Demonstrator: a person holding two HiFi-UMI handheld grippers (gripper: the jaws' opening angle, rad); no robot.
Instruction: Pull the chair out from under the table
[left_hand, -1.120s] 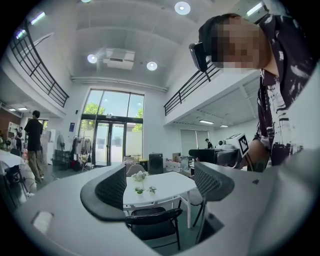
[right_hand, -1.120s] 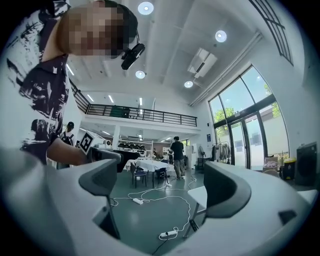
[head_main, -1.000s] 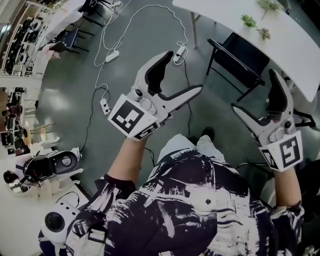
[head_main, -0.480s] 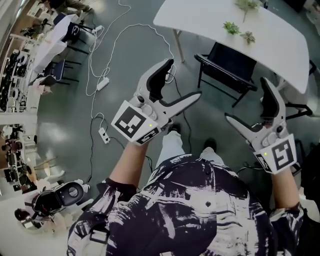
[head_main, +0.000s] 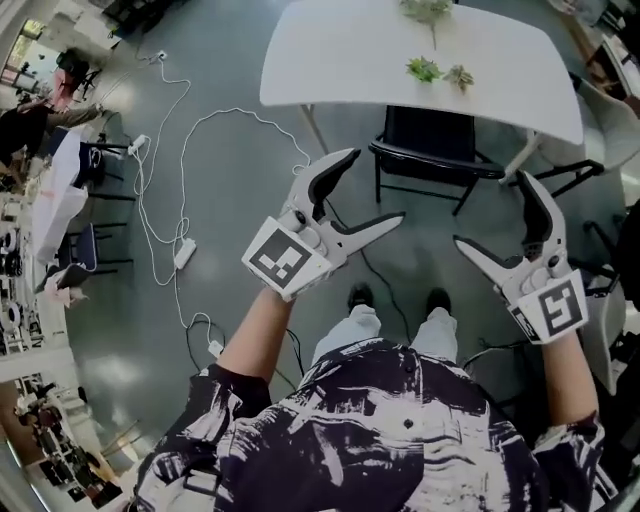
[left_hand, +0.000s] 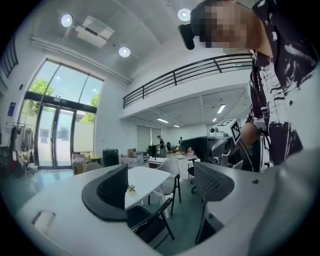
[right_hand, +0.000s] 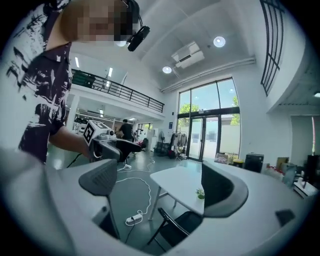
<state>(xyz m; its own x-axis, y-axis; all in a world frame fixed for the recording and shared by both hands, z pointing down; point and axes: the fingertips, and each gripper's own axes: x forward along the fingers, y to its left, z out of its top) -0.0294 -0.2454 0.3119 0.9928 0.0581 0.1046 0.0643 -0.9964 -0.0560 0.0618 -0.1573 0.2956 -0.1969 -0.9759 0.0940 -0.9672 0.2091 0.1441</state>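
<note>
A black chair (head_main: 437, 143) stands tucked under the near edge of a white table (head_main: 340, 55), straight ahead of me. Both grippers are raised in front of it and touch nothing. The left gripper (head_main: 375, 186) is open, short of the chair's left side. My right gripper (head_main: 492, 210) is open too, short of its right side. In the left gripper view the chair (left_hand: 149, 223) and table (left_hand: 145, 181) show beyond the open gripper (left_hand: 160, 187). The right gripper view has the chair (right_hand: 181, 227) low between the spread jaws of that gripper (right_hand: 160, 186).
Small green plants (head_main: 433, 70) lie on the tabletop. A white cable (head_main: 205, 130) with a power strip (head_main: 184, 253) runs over the grey floor to the left. Another chair's black legs (head_main: 562, 176) stand at the table's right end. My feet (head_main: 360, 297) are near the chair.
The table and chair have slid from the upper right to the top middle of the head view and lie closer. Both grippers have stayed open and empty.
</note>
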